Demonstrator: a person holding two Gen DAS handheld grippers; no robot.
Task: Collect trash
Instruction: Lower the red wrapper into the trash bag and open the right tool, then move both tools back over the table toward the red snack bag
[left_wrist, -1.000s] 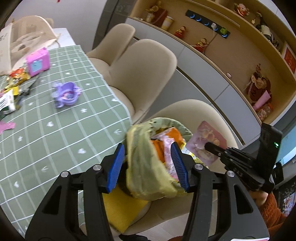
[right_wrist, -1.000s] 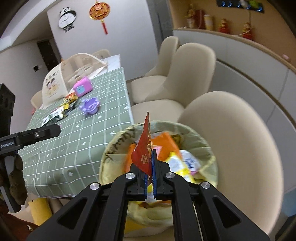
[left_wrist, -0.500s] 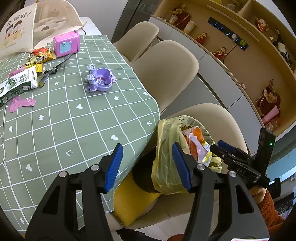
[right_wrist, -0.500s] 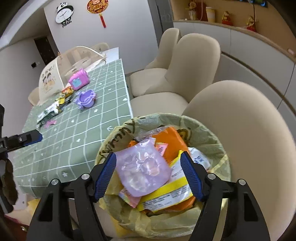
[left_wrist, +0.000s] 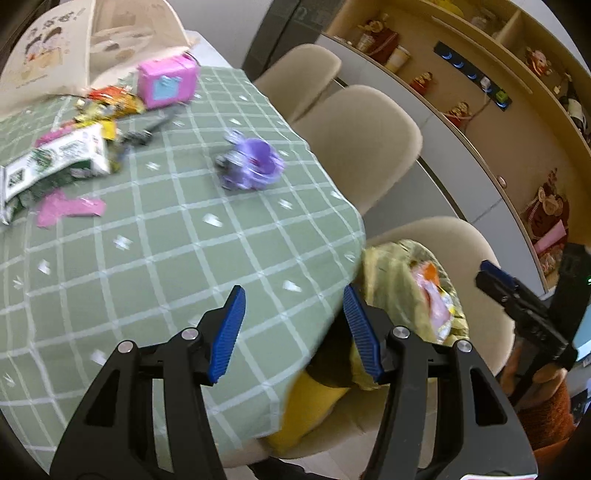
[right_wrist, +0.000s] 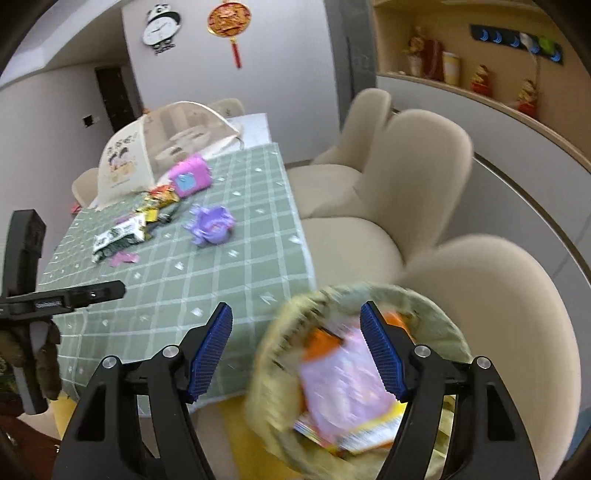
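Observation:
A trash bin lined with a yellow-green bag (right_wrist: 436, 328) stands on a beige chair, filled with wrappers such as a pale purple packet (right_wrist: 343, 380); it also shows in the left wrist view (left_wrist: 395, 280). My right gripper (right_wrist: 297, 354) is open and empty just above the bin's near rim. My left gripper (left_wrist: 295, 332) is open and empty over the table's corner. Loose trash lies on the table: a green-white packet (left_wrist: 55, 158), a pink scrap (left_wrist: 68, 208) and red-yellow wrappers (left_wrist: 110, 103).
The green checked tablecloth (left_wrist: 166, 258) covers the table. A purple toy (left_wrist: 253, 166), a pink box (left_wrist: 166, 79) and a beige mesh food cover (left_wrist: 92, 40) stand on it. Beige chairs (left_wrist: 362, 133) line the right side. A yellow cushion (left_wrist: 306, 406) lies under the table.
My right gripper opened and dropped the red wrapper into the bin, then drew back. My left gripper let go of the bag's rim and swung left over the table.

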